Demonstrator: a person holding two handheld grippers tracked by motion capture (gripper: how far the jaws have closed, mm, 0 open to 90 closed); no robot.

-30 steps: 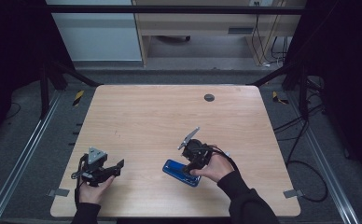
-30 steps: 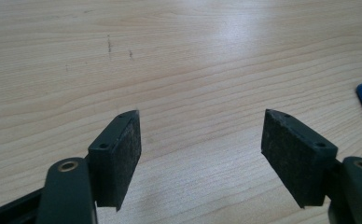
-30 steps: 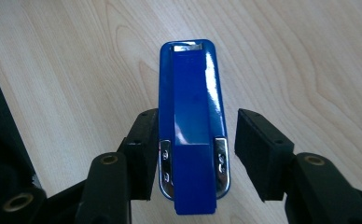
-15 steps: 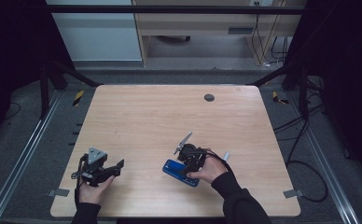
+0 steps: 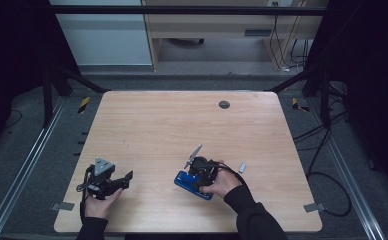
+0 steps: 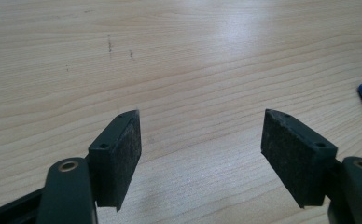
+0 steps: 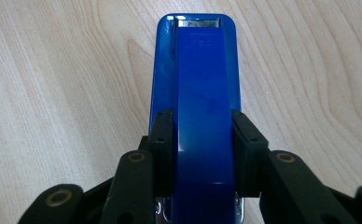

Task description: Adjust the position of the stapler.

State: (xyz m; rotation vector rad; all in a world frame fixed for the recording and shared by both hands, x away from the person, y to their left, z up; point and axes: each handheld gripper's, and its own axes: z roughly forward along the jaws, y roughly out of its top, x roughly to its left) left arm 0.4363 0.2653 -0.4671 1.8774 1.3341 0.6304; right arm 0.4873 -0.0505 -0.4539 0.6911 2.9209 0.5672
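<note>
In the high view the right gripper (image 5: pixel 198 176) and hand hide much of the blue stapler (image 5: pixel 186 181) on the table's (image 5: pixel 182 125) near side; since the earlier frame it has sunk and its jaws have been closing, now clamping the stapler's sides, while the left gripper (image 6: pixel 200 140) gapes wide, as before

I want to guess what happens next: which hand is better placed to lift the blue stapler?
The right gripper: its jaws, just closing, sit against both sides of the blue stapler. The left gripper is open over bare table.
</note>
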